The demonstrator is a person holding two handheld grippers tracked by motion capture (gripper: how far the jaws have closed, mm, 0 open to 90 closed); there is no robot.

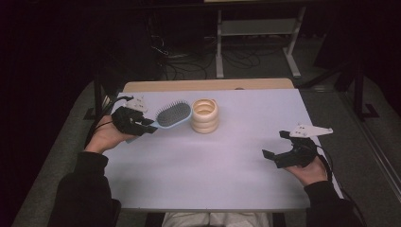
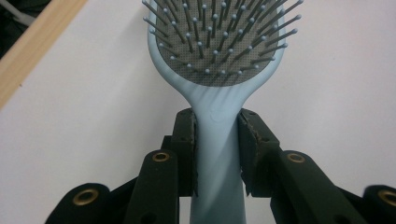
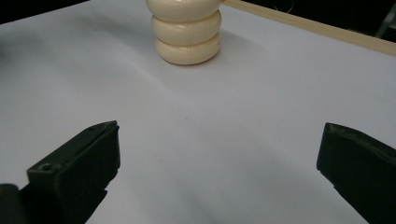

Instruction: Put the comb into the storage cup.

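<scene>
The pick-up is judged complete: the pale blue plastic hairbrush (image 2: 217, 60) is clamped by its handle in the left hand-held gripper (image 1: 142, 124), bristles up, at the table's (image 1: 213, 156) left edge, just beside the cream ribbed ring-stacked holder (image 1: 204, 115). Placement is judged outstanding. The right hand-held gripper (image 1: 273, 144) is held low near the right edge, jaws wide apart, nothing between them.

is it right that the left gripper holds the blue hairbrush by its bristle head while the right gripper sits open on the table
Not quite. The left gripper holds the hairbrush by its handle, not its bristle head: the left gripper view shows the jaws clamped on the handle just below the head. The rest stands: the right gripper is open at the table, nothing between its jaws.
</scene>
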